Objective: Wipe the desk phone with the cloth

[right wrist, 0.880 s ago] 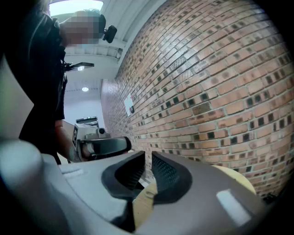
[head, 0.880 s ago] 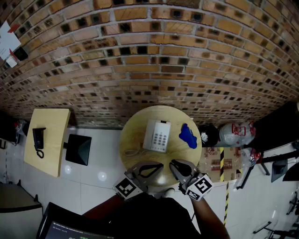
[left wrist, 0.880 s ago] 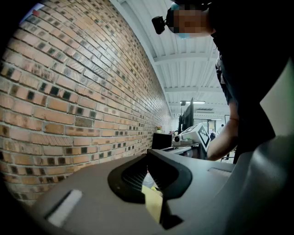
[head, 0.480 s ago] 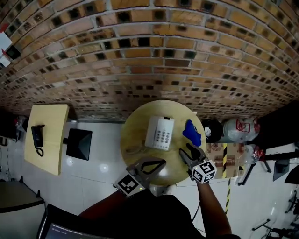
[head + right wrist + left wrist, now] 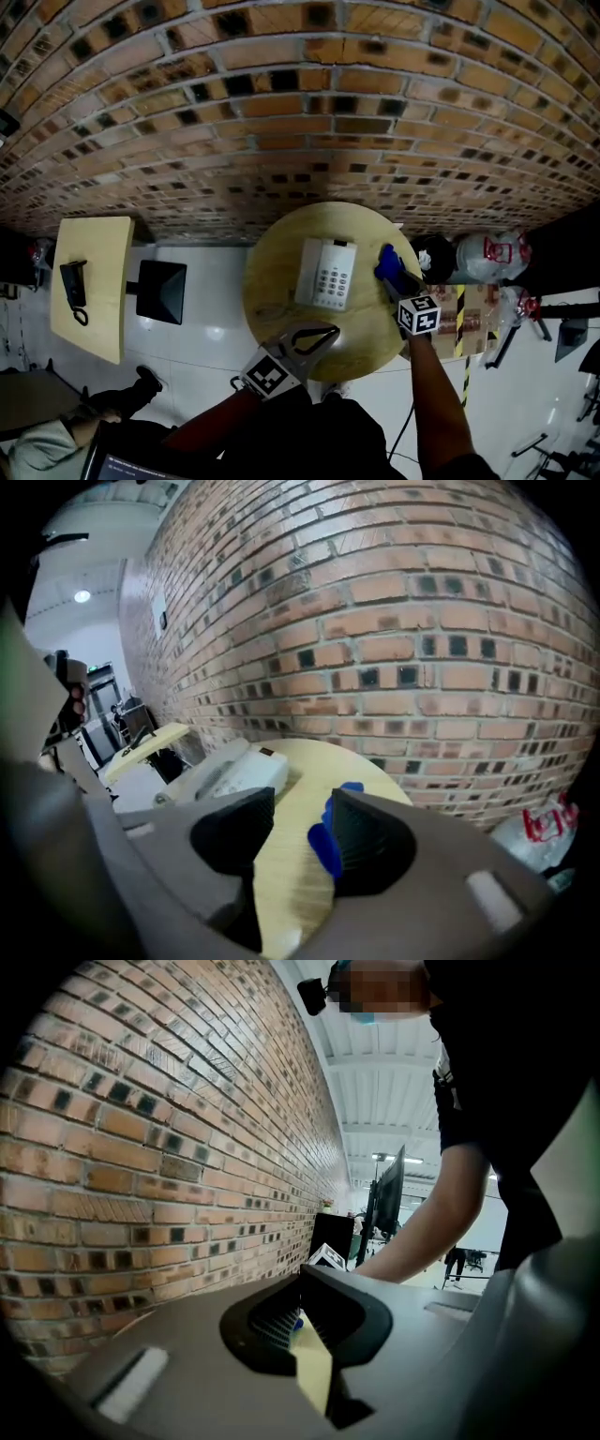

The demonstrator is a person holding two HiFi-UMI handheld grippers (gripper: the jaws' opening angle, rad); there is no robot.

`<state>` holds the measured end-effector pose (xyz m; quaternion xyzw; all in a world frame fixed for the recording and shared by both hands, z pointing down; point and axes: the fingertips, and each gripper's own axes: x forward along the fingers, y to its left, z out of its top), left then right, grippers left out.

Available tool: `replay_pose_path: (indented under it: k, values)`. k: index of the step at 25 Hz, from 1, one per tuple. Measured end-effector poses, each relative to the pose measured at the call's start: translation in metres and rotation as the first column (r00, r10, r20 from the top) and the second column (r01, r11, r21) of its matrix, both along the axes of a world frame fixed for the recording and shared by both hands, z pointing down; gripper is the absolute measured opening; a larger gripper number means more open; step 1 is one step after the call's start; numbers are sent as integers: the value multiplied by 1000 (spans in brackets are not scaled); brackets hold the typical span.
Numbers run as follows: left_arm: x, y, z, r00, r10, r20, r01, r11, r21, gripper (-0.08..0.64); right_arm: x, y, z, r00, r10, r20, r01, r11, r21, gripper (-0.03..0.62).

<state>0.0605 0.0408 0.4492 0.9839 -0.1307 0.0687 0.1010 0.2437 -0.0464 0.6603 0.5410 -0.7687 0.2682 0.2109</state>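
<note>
Jaws of the right gripper (image 5: 302, 813) apart around an edge of the blue cloth (image 5: 323, 847).

Cloth bunched against one pad only, other pad clear of it, bare tabletop in the gap. Cloth and right gripper just right of the white desk phone (image 5: 325, 274), cloth close beside it, not touching. Left gripper (image 5: 300, 1316) on the person's side of the phone, apart from it, tips drawn together to a thin slit, nothing between. Phone flat on the round wooden table (image 5: 272, 281), keypad up, brick wall (image 5: 300, 122) beyond.
</note>
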Motion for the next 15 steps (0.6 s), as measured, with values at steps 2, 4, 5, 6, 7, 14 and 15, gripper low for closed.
replay_pose_path:
  k: [2, 4, 5, 6, 7, 14, 15]
  values:
    - [2, -10, 8, 1000, -6, 7, 6, 1000, -4, 0, 7, -10, 16, 999, 13, -31, -14, 1000, -27, 182]
    - [4, -18, 14, 1000, -2, 18, 2, 1000, -2, 0, 15, -18, 38, 999, 28, -46, -31, 997, -77, 227]
    - [6, -21, 17, 1000, 1, 20, -1, 1000, -3, 0, 19, -20, 50, 998, 32, -50, -38, 993, -113, 242]
    - [7, -24, 20, 1000, 3, 21, -3, 1000, -5, 0, 23, -21, 62, 998, 33, -58, -41, 988, -151, 249]
    - [8, -26, 22, 1000, 3, 19, -3, 1000, -10, 0, 26, -22, 72, 997, 29, -69, -41, 982, -184, 249]
    - [6, -37, 37, 999, 11, 31, -11, 1000, -17, 0, 43, -30, 108, 987, 26, -161, -72, 955, -289, 247]
    - [6, -37, 38, 999, 15, 34, -15, 1000, -16, 0, 45, -31, 110, 985, 27, -168, -76, 953, -294, 237]
